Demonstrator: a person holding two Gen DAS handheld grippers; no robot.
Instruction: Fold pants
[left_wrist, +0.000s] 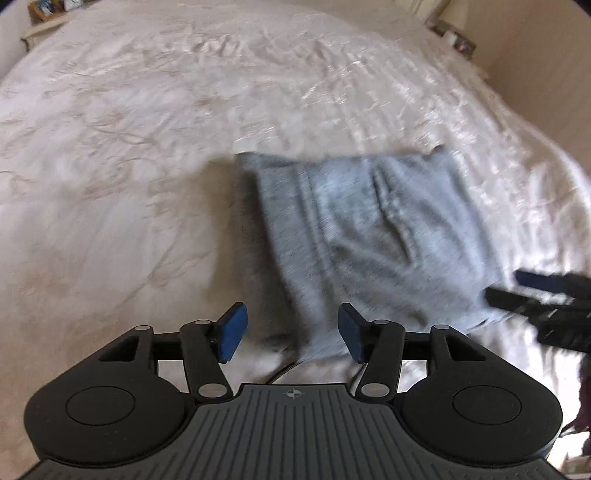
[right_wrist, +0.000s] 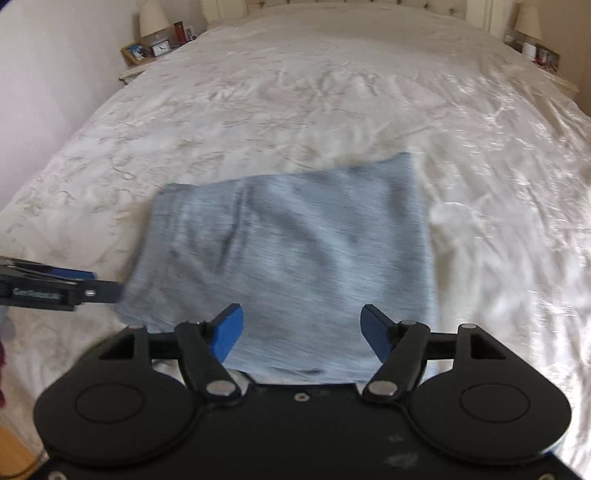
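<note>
The pants (right_wrist: 288, 251) lie folded into a rough grey-blue rectangle on the bed (right_wrist: 480, 147), toward its near end, with the cream cover bare all round them. Both tongs stand apart and hold nothing: the left tongs (left_wrist: 291, 338) hang over the packet's near left corner, the right tongs (right_wrist: 301, 334) over its near edge, pads clear of the cloth as far as I can judge.

This looks like soft jersey, light and limp. It will sag and slide rather than keep a line, and the layers may shift over each other on that shiny cover. To my mind the safest hold is at the two near corners, at about 7 and 5 o'clock of the packet, pinching through all layers at once; a grip on the top layer alone would peel the fold open.

Both views are smeared, so seams and the pocket crease are only vaguely readable. I cannot tell how many layers are stacked, nor where waistband or hems lie. The near edge is cut off behind the right tool's body.
</note>
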